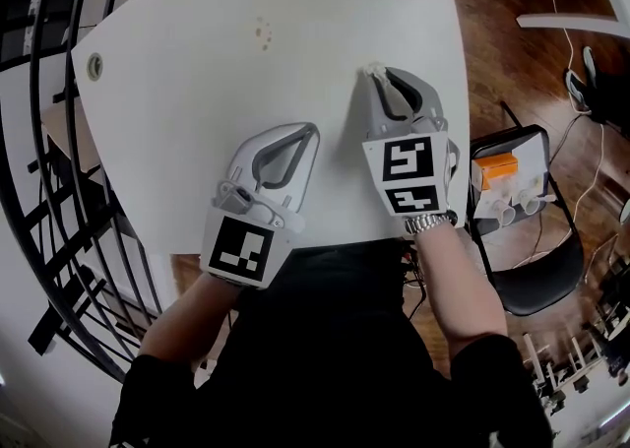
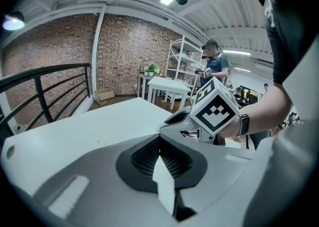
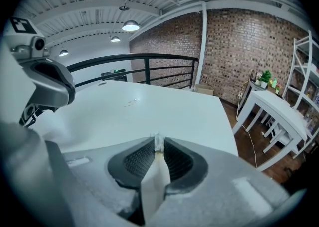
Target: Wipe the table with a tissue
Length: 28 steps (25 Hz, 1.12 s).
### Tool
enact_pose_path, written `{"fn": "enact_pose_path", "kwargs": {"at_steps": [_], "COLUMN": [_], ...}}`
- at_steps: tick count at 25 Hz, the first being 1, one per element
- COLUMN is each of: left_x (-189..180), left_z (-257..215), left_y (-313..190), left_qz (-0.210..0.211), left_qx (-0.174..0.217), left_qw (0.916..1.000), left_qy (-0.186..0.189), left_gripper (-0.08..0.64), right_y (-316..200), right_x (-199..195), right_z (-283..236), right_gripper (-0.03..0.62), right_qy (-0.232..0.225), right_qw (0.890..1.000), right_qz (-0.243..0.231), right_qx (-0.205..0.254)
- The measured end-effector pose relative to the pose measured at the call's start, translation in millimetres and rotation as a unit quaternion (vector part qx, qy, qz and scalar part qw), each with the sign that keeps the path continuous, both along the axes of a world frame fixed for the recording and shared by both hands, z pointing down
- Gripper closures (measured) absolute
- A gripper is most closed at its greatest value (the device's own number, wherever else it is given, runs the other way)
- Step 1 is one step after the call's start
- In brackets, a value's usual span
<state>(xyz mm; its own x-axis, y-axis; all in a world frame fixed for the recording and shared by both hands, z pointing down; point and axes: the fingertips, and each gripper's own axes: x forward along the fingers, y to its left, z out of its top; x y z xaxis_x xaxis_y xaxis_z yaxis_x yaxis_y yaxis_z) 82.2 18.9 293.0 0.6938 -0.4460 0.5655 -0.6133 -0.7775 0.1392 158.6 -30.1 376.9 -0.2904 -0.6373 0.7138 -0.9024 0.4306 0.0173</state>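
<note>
Pinching a small wad of tissue [image 3: 158, 142] at its very tips, the right tool [image 1: 379, 75] is clenched and pressed low to the white desk [image 1: 197, 92], out toward the right edge. The left tool [image 1: 303, 133] rests nearer the person, jaws together with nothing between them.

The worry here: only a scrap of tissue pokes past the jaws. Tilt too flat and I'd expect hard jaw tips to scrape the desk rather than paper. Drag too hard and that thin wad could tear or slip free. The brownish spots [image 1: 262, 34] sit well apart from the tissue, up and to the left, so a short stroke would likely miss them, and a dry wipe might only smear.

The surface looks smooth, matte and bare apart from those spots. A black railing [image 1: 39, 141] curves along the left, with wood floor [image 1: 502, 52] and a black chair [image 1: 536, 284] on the right. A brick wall [image 3: 249, 46] stands beyond.
</note>
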Motion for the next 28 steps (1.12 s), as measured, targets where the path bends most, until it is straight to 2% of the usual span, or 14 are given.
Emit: {"fn": "enact_pose_path", "kwargs": {"at_steps": [28], "left_x": [-84], "left_z": [-9], "left_y": [-43], "left_qz": [-0.078], "left_qx": [0.018], "left_qw": [0.9968], "left_qy": [0.0], "left_gripper": [0.543], "right_y": [-37], "right_x": [-93], "right_z": [-10], "right_gripper": [0.543], "right_qy": [-0.006], "right_qw": [0.997], "right_qz": [-0.071], "right_qx": [0.011]}}
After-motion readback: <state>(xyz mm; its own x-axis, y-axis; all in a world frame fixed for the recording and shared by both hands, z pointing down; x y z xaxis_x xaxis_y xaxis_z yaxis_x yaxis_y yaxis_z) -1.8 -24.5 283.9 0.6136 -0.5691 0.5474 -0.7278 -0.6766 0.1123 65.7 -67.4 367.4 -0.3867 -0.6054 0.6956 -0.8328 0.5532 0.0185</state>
